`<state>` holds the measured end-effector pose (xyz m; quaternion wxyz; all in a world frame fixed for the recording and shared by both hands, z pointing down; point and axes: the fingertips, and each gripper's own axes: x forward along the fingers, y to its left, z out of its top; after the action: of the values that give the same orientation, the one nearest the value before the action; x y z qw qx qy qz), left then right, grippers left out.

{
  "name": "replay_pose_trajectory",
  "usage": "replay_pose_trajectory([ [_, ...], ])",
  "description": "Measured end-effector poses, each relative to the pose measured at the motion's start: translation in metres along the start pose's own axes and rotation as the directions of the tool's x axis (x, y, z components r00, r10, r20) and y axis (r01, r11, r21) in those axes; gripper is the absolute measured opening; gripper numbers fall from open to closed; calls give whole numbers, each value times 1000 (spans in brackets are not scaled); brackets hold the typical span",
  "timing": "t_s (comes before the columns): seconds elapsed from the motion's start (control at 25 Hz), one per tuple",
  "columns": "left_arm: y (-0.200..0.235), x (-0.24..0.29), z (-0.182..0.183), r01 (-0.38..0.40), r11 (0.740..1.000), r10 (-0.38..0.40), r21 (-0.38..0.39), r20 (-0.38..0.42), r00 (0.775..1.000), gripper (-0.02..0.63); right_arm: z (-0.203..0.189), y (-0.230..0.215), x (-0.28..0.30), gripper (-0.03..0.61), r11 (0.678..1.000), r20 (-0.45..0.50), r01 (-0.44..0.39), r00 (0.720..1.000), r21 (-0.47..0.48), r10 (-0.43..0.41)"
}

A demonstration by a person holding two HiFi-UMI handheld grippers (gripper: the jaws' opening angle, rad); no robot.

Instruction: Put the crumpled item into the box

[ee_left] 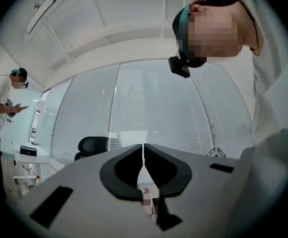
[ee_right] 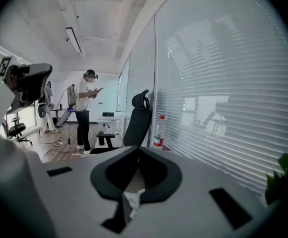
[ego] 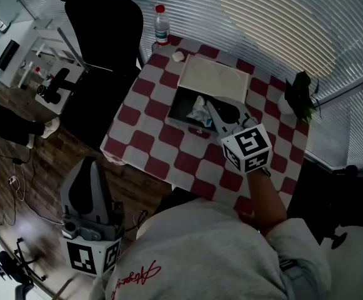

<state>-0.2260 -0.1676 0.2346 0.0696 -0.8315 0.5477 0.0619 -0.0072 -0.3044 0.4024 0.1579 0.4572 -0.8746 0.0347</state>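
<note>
A dark open box (ego: 176, 110) with a cream lid (ego: 213, 78) folded back stands on the red-and-white checkered table (ego: 149, 137). Inside it is the white crumpled item (ego: 198, 111). My right gripper (ego: 210, 104) reaches into the box, its jaws shut against the item's edge. In the right gripper view the crumpled item (ee_right: 132, 201) shows pinched low between the closed jaws of the right gripper (ee_right: 138, 150). My left gripper (ego: 90, 162) hangs off the table's near-left side over the floor, shut and empty. In its own view the left gripper (ee_left: 144, 148) points up at window blinds.
A water bottle (ego: 162, 25) and a small white lump (ego: 179, 56) stand at the table's far edge. A potted plant (ego: 301, 95) sits at the right edge. A black office chair (ego: 103, 24) is to the table's left. A person (ee_right: 86, 108) stands across the room.
</note>
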Motion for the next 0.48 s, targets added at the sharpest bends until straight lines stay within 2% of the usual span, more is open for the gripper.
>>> replay_pose_trajectory([
  [0.28, -1, 1, 0, 4, 1000, -4, 1, 2, 1000, 25, 21, 4, -11, 12, 1000, 58, -5, 998, 6, 4],
  [0.48, 0, 0, 0, 2, 1000, -2, -2, 1, 1000, 25, 45, 10, -24, 12, 997, 137, -42, 990, 65, 33],
])
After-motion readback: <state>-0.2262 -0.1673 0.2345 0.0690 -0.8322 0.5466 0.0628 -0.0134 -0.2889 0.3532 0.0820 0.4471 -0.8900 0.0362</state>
